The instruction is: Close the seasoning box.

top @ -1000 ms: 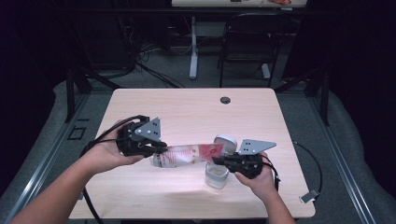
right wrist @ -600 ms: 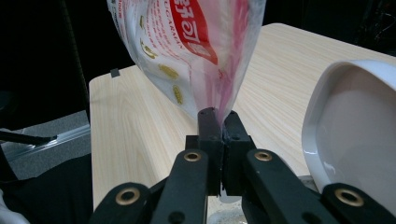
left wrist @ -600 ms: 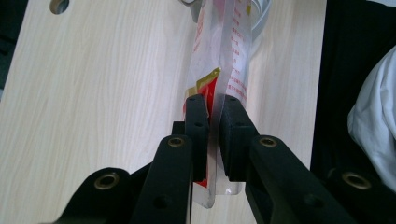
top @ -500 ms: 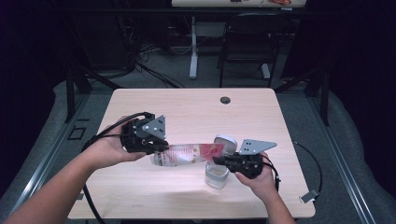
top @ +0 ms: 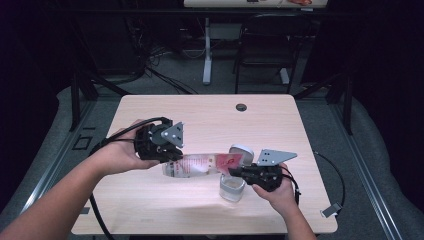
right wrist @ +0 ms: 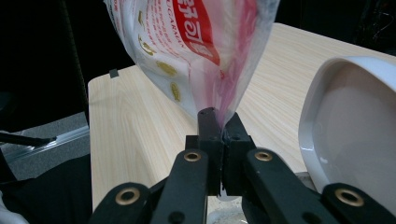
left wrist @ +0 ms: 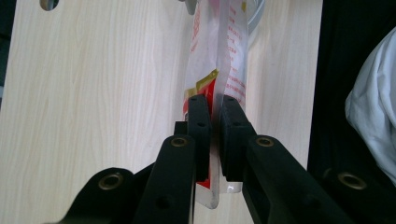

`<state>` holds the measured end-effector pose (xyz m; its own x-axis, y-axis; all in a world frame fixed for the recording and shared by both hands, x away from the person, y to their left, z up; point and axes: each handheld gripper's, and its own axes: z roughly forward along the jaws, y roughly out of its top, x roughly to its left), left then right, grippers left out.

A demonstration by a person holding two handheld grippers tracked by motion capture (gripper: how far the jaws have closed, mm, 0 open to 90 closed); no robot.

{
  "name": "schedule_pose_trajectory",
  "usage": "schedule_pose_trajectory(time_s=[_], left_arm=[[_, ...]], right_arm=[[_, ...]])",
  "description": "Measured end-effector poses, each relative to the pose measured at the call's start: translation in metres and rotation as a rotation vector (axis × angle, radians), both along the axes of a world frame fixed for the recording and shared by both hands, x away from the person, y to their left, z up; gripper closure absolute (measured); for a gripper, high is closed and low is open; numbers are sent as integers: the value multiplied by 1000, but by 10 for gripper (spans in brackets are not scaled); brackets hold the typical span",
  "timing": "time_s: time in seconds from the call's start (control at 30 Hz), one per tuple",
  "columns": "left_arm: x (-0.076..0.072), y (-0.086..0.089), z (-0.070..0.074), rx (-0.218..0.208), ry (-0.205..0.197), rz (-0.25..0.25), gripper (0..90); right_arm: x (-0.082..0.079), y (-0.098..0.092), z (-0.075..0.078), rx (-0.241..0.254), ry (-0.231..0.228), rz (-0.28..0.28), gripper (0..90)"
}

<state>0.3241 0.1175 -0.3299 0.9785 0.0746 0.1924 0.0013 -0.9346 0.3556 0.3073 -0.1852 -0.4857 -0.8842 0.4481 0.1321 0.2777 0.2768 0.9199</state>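
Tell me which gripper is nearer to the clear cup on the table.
Right. The right gripper pinches the plastic bag right beside the clear cup, just above its rim. The left gripper grips the bag's far end, well to the cup's left.

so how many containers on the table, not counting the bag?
2. A clear jar near the front edge, below the right gripper, and a white bowl just behind the bag. More could be hidden under the bag.

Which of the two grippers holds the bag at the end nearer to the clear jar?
The right gripper. It pinches the bag at its red end, just above the jar; the left gripper clamps the far, clear end.
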Motion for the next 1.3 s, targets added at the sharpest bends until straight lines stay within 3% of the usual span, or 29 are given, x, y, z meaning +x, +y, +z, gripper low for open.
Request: schedule_pose_trajectory(time_s=[1.3], left_arm=[[0, -32, 21, 79, -36, -50, 898]], right_arm=[[-2, -9, -5, 22, 26, -12, 894]])
